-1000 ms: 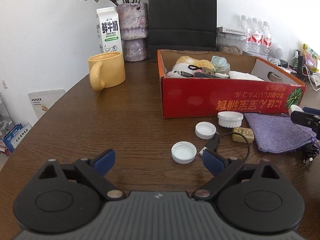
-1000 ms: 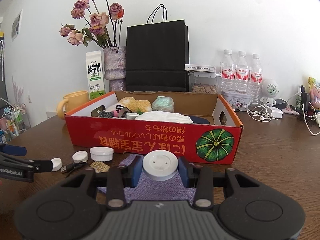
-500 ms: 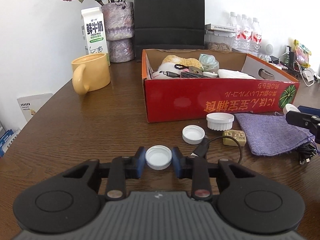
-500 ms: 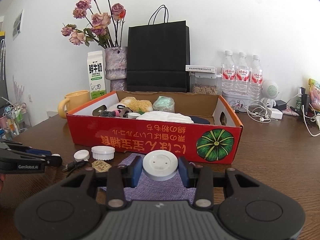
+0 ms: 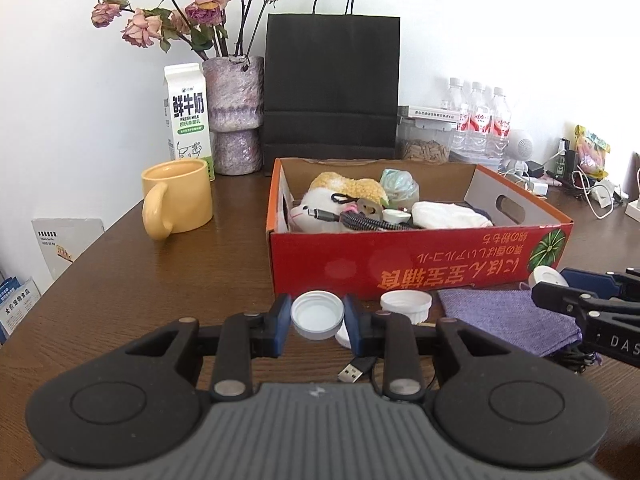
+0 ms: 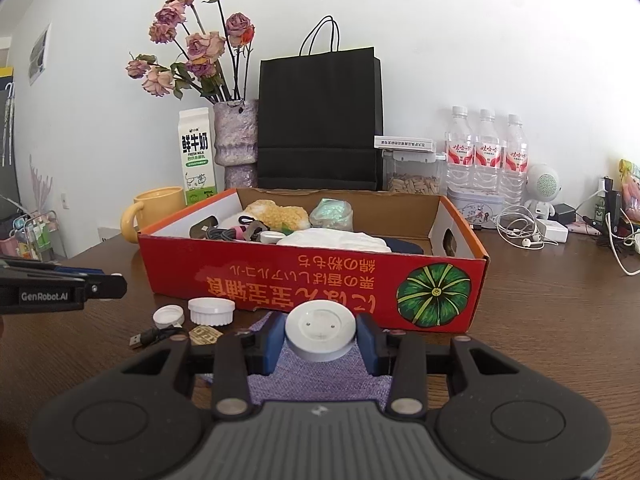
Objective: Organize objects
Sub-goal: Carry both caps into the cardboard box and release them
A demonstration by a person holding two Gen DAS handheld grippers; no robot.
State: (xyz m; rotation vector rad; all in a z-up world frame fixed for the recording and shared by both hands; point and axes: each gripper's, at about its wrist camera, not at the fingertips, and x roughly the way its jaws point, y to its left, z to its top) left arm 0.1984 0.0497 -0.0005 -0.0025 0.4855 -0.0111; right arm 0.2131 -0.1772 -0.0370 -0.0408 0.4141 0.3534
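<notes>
A: Left gripper (image 5: 317,319)?
B: Pointing slightly downward, blue pads clamped on a white cap (image 5: 318,315).
A: Right gripper (image 6: 320,338)?
B: Same downward tilt, jaws closed on a white round lid (image 6: 320,333), held level.

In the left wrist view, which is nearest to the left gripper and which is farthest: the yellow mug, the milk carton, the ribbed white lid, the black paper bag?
From the left gripper, which holds a white cap:
1. Ribbed white lid, on the table just right of the fingertips.
2. Yellow mug, farther back on the left.
3. Milk carton, behind the mug.
4. Black paper bag, at the wall behind the red box; its depth is close to the carton's, so this order is uncertain.
</notes>
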